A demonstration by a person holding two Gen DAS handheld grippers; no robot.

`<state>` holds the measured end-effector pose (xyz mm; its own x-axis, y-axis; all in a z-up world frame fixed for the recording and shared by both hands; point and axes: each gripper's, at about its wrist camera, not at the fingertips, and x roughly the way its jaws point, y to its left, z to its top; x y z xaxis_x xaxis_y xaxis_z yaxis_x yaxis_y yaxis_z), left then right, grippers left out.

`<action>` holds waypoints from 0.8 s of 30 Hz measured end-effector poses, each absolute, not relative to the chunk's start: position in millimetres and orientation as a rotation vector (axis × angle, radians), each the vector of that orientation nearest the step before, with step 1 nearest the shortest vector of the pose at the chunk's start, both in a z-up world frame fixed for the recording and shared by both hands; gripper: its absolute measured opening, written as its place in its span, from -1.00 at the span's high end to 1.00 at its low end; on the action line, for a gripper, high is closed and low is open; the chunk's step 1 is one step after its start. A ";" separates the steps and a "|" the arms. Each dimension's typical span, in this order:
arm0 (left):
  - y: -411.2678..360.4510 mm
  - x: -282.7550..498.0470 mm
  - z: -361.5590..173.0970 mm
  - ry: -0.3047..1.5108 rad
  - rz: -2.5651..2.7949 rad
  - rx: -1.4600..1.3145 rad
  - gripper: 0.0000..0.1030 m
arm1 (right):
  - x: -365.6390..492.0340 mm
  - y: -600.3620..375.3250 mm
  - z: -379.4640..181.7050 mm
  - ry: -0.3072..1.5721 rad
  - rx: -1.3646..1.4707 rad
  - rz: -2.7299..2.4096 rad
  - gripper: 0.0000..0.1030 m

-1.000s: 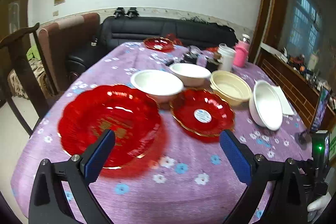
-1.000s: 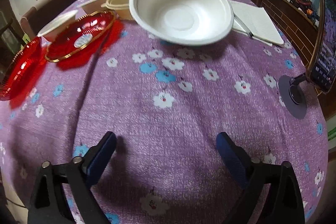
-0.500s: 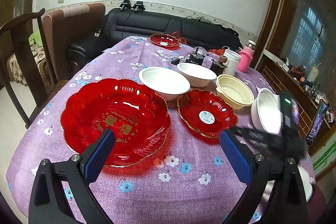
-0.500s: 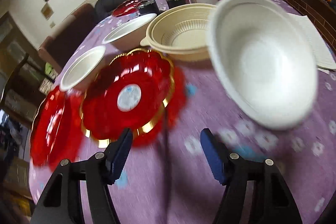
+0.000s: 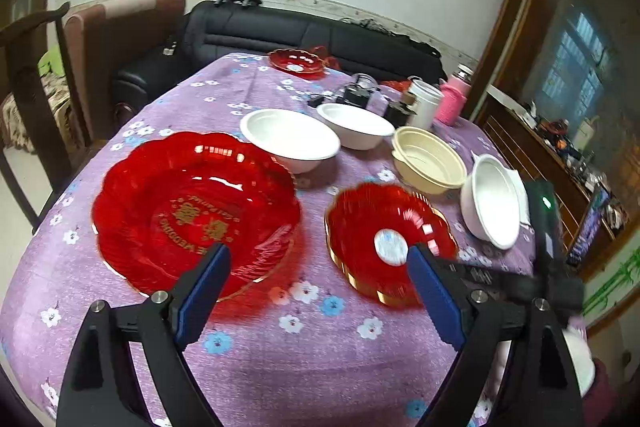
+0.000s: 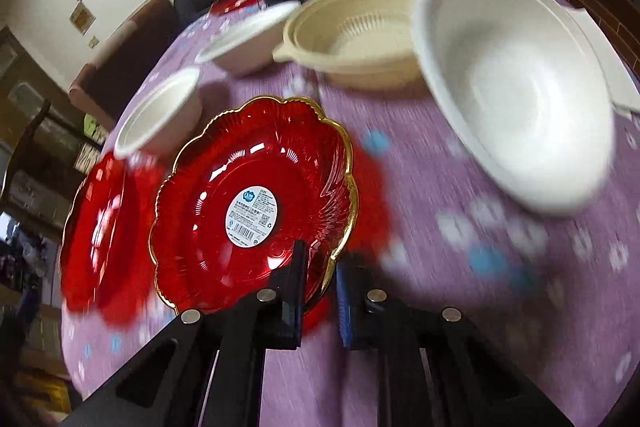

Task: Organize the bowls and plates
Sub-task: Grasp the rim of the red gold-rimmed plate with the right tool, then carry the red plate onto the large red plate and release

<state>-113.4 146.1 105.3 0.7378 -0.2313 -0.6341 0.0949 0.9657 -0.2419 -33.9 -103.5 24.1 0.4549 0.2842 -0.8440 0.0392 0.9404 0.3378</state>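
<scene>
Jaws of the left gripper (image 5: 312, 293), just narrowed a little, stand wide and empty above the purple tablecloth (image 5: 304, 359), between the large red plate (image 5: 192, 211) and the small red plate (image 5: 388, 243). Right gripper (image 6: 322, 267) has just closed, clamping that small red plate's (image 6: 252, 203) gilt near rim; the white bowl (image 6: 516, 99) lies right of it.

The right gripper (image 6: 322, 263) has just closed its jaws onto the gold-edged rim of the small red plate (image 6: 252, 211). A larger red plate (image 6: 100, 231) lies left; a white bowl (image 6: 516, 87) and a cream bowl (image 6: 352, 35) sit beyond on the purple floral tablecloth (image 6: 460, 267).
</scene>
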 end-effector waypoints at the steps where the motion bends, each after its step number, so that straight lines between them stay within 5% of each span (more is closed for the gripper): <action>1: 141.8 -114.0 105.4 0.720 -0.190 -0.192 -0.73 | -45.7 -108.2 22.7 1.108 0.329 0.160 0.74; 5: 117.3 -113.9 102.1 0.740 -0.249 -0.154 -0.71 | -87.4 -132.7 20.6 1.143 0.335 0.182 0.74; 11: 68.6 -98.0 79.4 0.849 -0.350 -0.106 -0.33 | -116.7 -161.0 25.8 1.111 0.289 0.128 0.73; 20: 25.2 -70.5 36.6 0.976 -0.379 -0.065 -0.29 | -121.1 -163.9 21.3 1.076 0.282 0.112 0.65; 24: 15.4 -61.4 19.5 1.042 -0.387 -0.063 0.01 | -120.3 -165.9 19.4 1.065 0.298 0.112 0.65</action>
<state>-61.4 15.4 19.5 0.4433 -0.3417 -0.8287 0.2827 0.9306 -0.2326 -120.3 -165.9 19.4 0.4830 0.2336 -0.8439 0.0527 0.9543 0.2943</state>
